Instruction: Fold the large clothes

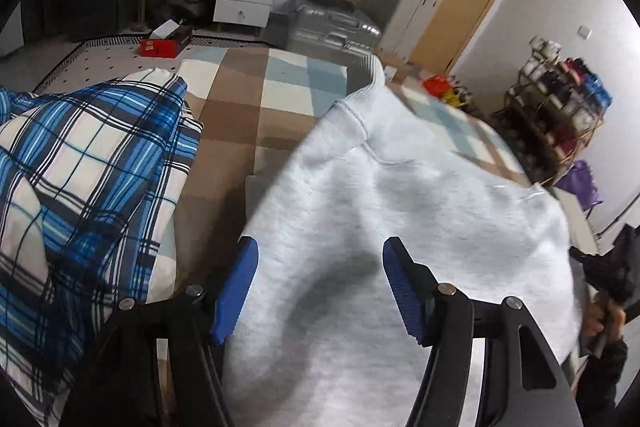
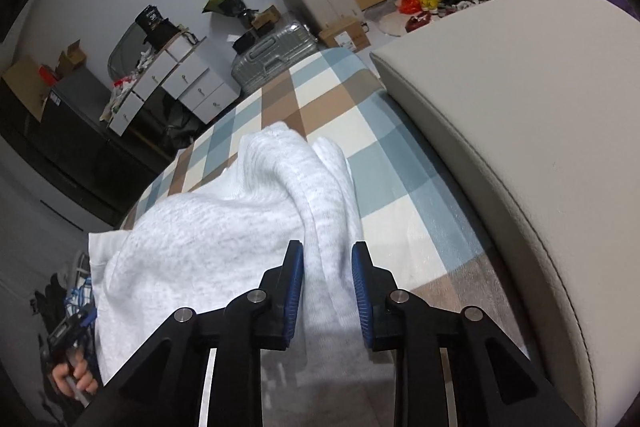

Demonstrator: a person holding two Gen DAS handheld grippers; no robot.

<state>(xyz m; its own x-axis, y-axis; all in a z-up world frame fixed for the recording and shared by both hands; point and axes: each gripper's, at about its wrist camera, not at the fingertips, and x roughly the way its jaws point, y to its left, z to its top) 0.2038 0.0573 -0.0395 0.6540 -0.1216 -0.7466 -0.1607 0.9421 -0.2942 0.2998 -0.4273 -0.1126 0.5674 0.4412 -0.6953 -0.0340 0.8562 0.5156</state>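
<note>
Blue ribbed fingers (image 1: 236, 287) of the left gripper (image 1: 320, 287) stand apart over a grey sweatshirt (image 1: 400, 227), cloth between them but not pinched. Right gripper (image 2: 327, 287): fingers set narrowly either side of a raised fold of the same garment; whether the pads press it or merely flank it cannot be told, as the frame is blurred there. Sweatshirt lies rumpled on a bed (image 2: 400, 179) with a checked cover of blue, tan and cream, near a padded cream headboard (image 2: 520, 147). Fabric is a thick, soft marl fleece with stitched seams and a ribbed hem (image 1: 372, 71); it should be light, limp and prone to sag, not slippery. Seams, shoulders or hem corners would likely give the surest hold. Blue plaid quilt (image 1: 80, 167) lies bunched beside it.
</note>
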